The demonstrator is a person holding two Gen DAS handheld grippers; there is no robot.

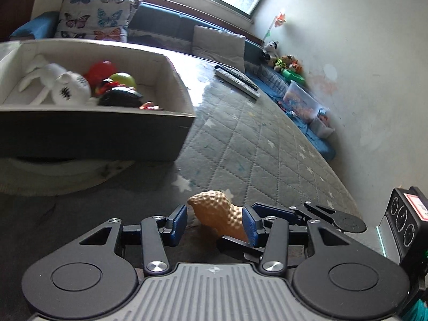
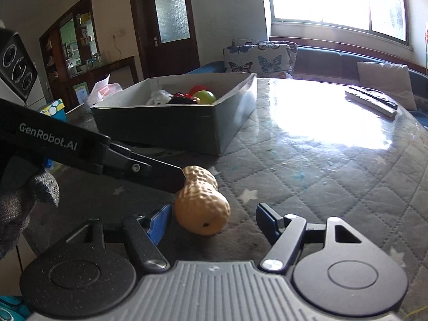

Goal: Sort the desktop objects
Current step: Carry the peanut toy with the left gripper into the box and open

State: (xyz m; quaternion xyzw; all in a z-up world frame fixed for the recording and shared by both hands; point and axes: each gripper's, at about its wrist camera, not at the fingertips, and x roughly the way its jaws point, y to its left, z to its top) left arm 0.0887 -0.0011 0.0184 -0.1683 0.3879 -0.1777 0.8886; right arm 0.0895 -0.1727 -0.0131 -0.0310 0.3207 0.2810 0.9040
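Note:
A tan peanut-shaped toy lies on the quilted table mat, also in the right wrist view. My left gripper is open around it, the right pad touching it and the left pad apart. My right gripper is open, the toy between its fingers, nearer the left one. The left gripper's finger reaches in from the left against the toy. A grey box holds a white plush, a red ball, a green ball and dark toys; it also shows in the right wrist view.
Two remote controls lie on the far side of the table, also in the right wrist view. A sofa with cushions stands behind. Toy bins sit along the wall. The right gripper's body is at the right edge.

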